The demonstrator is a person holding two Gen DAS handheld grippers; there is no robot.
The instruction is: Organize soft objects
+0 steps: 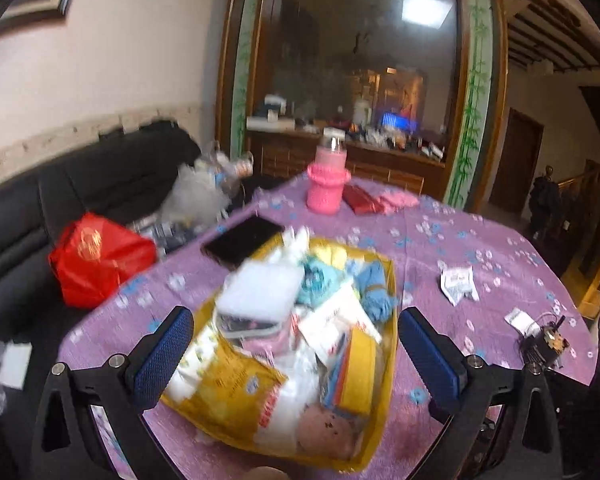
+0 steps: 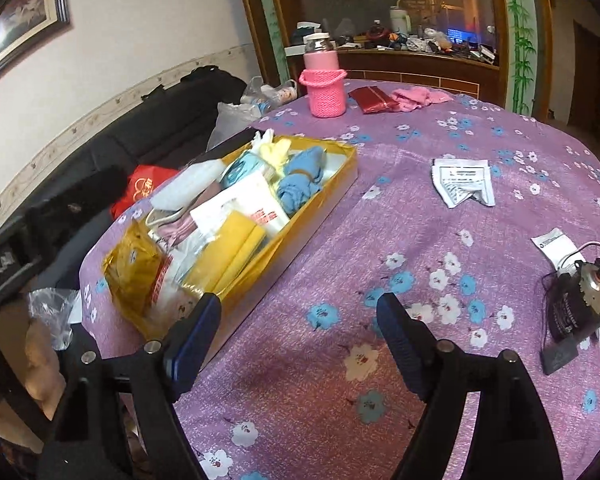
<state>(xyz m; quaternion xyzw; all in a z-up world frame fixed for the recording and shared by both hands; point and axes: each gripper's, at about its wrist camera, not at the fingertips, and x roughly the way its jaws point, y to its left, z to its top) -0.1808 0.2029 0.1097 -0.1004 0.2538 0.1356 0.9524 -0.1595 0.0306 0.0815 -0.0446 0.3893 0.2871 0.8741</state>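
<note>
A shallow yellow box (image 1: pixel 388 364) (image 2: pixel 332 184) lies on the purple flowered tablecloth (image 1: pixel 480 248) (image 2: pixel 420 240), packed with soft things: blue cloths (image 1: pixel 374 286) (image 2: pixel 300 184), a yellow packet (image 1: pixel 228 384) (image 2: pixel 134 266), white packets and a pink plush piece (image 1: pixel 326 428). My left gripper (image 1: pixel 296 350) hangs open above the box's near end, nothing between its fingers. My right gripper (image 2: pixel 298 332) stands open over bare cloth just right of the box's near corner, empty. A pink cloth (image 1: pixel 400 200) (image 2: pixel 418 98) lies at the table's far side.
A pink knitted bottle holder (image 1: pixel 326 186) (image 2: pixel 324 88) and a red pouch (image 1: pixel 362 200) (image 2: pixel 372 99) stand at the far edge. Folded paper (image 1: pixel 458 282) (image 2: pixel 462 182) and a small black motor (image 1: pixel 546 342) (image 2: pixel 576 304) lie right. A dark sofa with a red bag (image 1: pixel 96 260) is left.
</note>
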